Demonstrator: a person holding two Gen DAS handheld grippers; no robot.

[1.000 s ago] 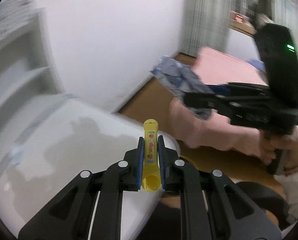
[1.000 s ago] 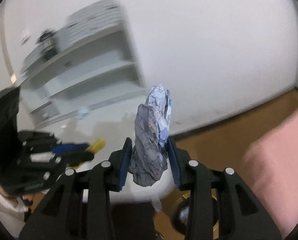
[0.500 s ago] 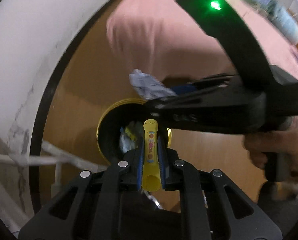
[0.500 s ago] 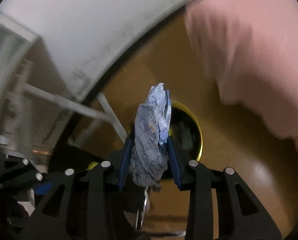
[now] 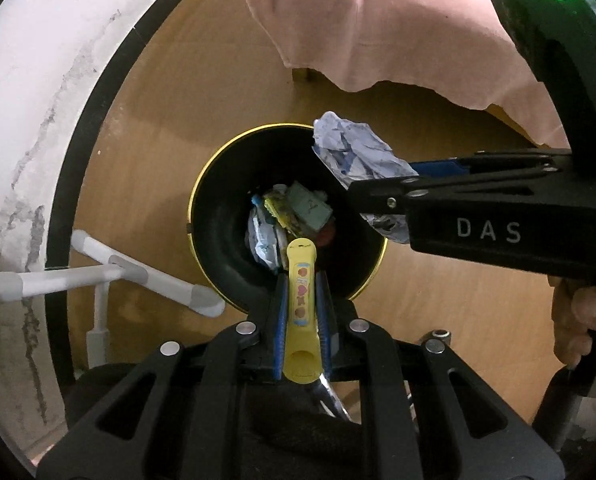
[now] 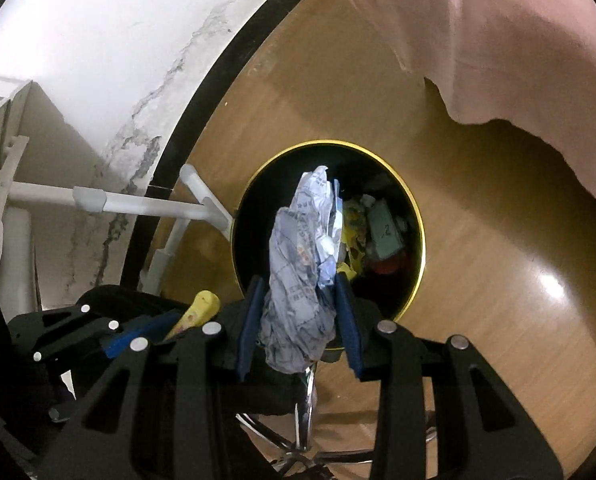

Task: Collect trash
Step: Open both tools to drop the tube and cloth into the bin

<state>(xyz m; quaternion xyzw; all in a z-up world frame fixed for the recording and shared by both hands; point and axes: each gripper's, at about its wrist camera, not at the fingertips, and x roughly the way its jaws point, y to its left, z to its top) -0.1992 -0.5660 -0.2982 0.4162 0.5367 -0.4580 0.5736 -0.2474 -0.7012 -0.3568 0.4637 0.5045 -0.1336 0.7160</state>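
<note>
- Left gripper [image 5: 301, 312]: jaws nearly together, clamped on a flat yellow wrapper [image 5: 301, 312] that stands up between the pads.
- Right gripper [image 6: 298, 312]: jaws narrow, pressing on a crumpled blue-grey paper wad [image 6: 301, 280].
- Black bin [image 5: 218, 240] with a yellow rim sits directly ahead of and below both sets of fingertips; other trash lies inside it.
- Right gripper [image 5: 381, 188] reaches in from the right in the left view, its wad [image 5: 353, 152] over the bin's rim.
- Pink cloth [image 6: 517, 40] hangs beyond the bin.

Crumpled paper wad [image 6: 301, 276], glossy wooden floor [image 6: 497, 280], pink cloth [image 6: 497, 40].
</note>
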